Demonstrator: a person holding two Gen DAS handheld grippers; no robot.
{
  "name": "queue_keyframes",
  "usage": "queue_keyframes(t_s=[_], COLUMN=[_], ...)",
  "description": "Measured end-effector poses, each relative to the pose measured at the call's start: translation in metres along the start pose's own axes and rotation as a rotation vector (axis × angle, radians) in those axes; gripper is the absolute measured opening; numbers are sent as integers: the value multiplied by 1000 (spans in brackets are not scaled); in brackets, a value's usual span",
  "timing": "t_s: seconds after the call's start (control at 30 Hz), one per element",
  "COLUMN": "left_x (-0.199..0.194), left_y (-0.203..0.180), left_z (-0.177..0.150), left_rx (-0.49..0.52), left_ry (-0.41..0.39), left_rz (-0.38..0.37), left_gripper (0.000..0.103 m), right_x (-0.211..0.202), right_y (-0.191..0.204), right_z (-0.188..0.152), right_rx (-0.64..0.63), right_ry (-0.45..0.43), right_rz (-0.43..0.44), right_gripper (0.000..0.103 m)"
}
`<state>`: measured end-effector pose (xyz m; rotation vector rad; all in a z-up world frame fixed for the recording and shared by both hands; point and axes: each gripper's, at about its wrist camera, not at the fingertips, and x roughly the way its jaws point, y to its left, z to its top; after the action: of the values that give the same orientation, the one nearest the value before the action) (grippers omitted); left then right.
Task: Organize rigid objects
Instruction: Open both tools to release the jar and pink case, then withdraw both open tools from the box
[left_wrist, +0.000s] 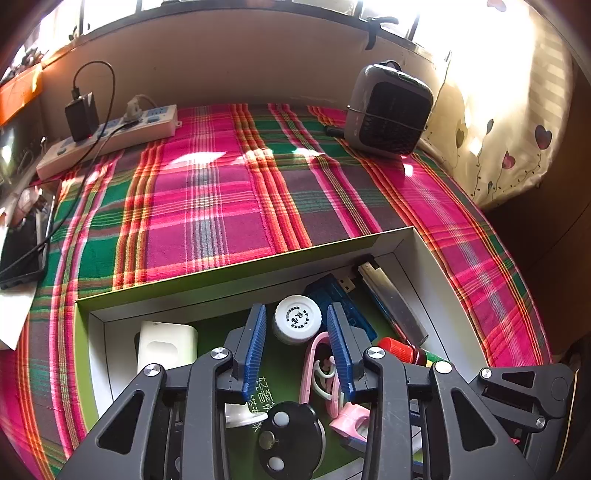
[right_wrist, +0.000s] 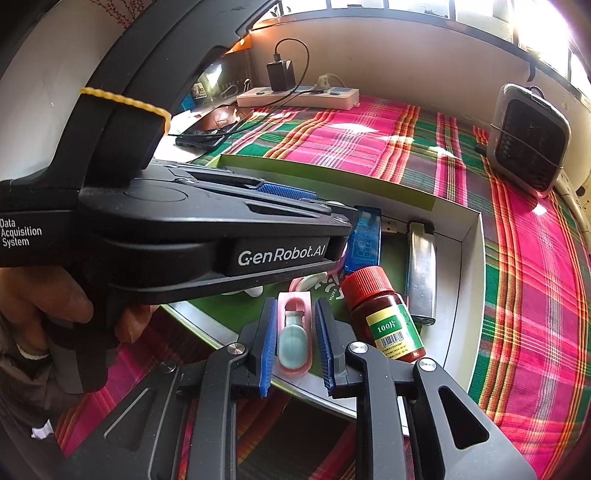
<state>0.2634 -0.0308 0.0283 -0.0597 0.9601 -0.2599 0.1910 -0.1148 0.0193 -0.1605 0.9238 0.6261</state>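
Observation:
A shallow white box (left_wrist: 229, 284) with a green floor holds several small items. In the left wrist view my left gripper (left_wrist: 297, 321) is open over the box, its blue pads either side of a white bottle cap (left_wrist: 297, 319). A blue USB device (left_wrist: 345, 301), a silver lighter (left_wrist: 391, 299), a red-capped bottle (left_wrist: 399, 349), a white block (left_wrist: 166, 345) and pink clips (left_wrist: 321, 369) lie inside. In the right wrist view my right gripper (right_wrist: 295, 314) is open around a pink case (right_wrist: 293, 336), next to the red-capped bottle (right_wrist: 384, 317), the lighter (right_wrist: 421, 269) and the USB device (right_wrist: 364, 240). The left gripper body (right_wrist: 221, 236) crosses above the box (right_wrist: 469, 273).
The box sits on a pink and green plaid cloth (left_wrist: 229, 199). A power strip with a charger (left_wrist: 110, 133) lies at the back left, a small grey heater (left_wrist: 391, 110) at the back right, a phone (left_wrist: 22, 236) at the left edge.

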Motion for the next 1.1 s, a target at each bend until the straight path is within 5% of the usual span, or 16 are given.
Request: queue_keyframes(t_s=[0.3,1.1], left_x=[-9,-59], left_y=[-1,0], left_z=[-3,-22], left_rx=[-3,-36], left_ry=[-15,-98], left_rz=[11,51], left_gripper=[37,38], right_x=[-3,-25], right_y=[-2,0], right_z=[0,-7], right_rx=[20,77], right_ry=[-8,-61], right_rz=[-14,-54], right_gripper=[37,42])
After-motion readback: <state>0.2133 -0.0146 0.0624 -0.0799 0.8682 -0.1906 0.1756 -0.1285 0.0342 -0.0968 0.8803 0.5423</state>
